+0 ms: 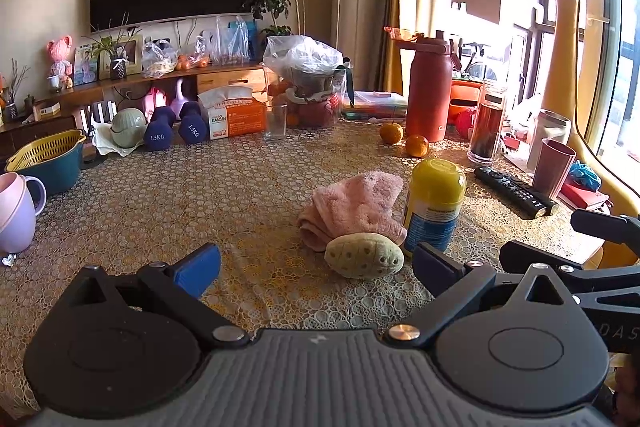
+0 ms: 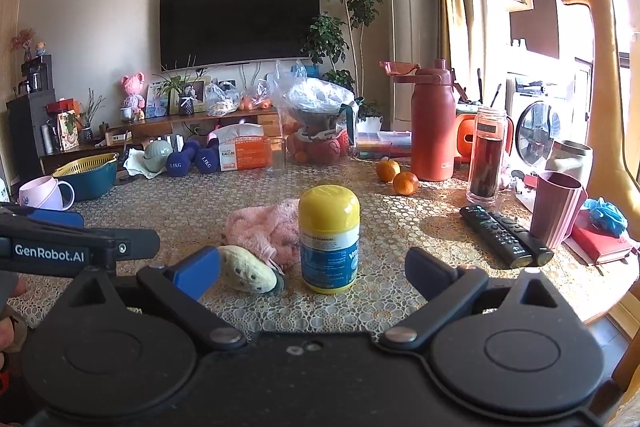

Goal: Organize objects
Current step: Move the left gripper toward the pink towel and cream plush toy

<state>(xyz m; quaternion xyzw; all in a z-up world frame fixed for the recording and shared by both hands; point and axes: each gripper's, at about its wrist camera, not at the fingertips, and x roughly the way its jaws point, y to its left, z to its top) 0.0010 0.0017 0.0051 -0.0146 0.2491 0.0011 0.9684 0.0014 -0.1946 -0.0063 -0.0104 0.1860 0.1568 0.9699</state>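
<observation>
The surface (image 1: pixel 168 195) wears a lace-patterned covering of small rings, gold and cream, glossy where the sun strikes it. Near its front edge sit three things close together: a soft pink towel (image 1: pixel 354 205), fluffy and loosely folded into a lump; a pale green plush toy (image 1: pixel 364 254), oval and dotted with dark spots, lying in front of the towel and touching it; and a smooth plastic bottle (image 1: pixel 434 205) with a rounded yellow cap and a blue-and-white label, standing upright just beside both.

The left hand-held gripper (image 1: pixel 316 267) hangs low over the surface with its blue pads spread wide and nothing between them; the toy lies just ahead, towards its right finger. The right hand-held gripper (image 2: pixel 312 273) is likewise released, its matte black arms and blue pads splayed, with the bottle (image 2: pixel 329 239) standing straight ahead of the gap and the toy (image 2: pixel 248 269) beside its left pad.

Farther back stand a tall matte red flask (image 1: pixel 428 87), a clear glass jar (image 1: pixel 486 125) of dark liquid, two oranges (image 1: pixel 404 139), a ribbed pink cup (image 1: pixel 554 167), a black remote (image 1: pixel 514 191), two dumbbells (image 1: pixel 176 129) and a slotted yellow basket (image 1: pixel 46 151)
</observation>
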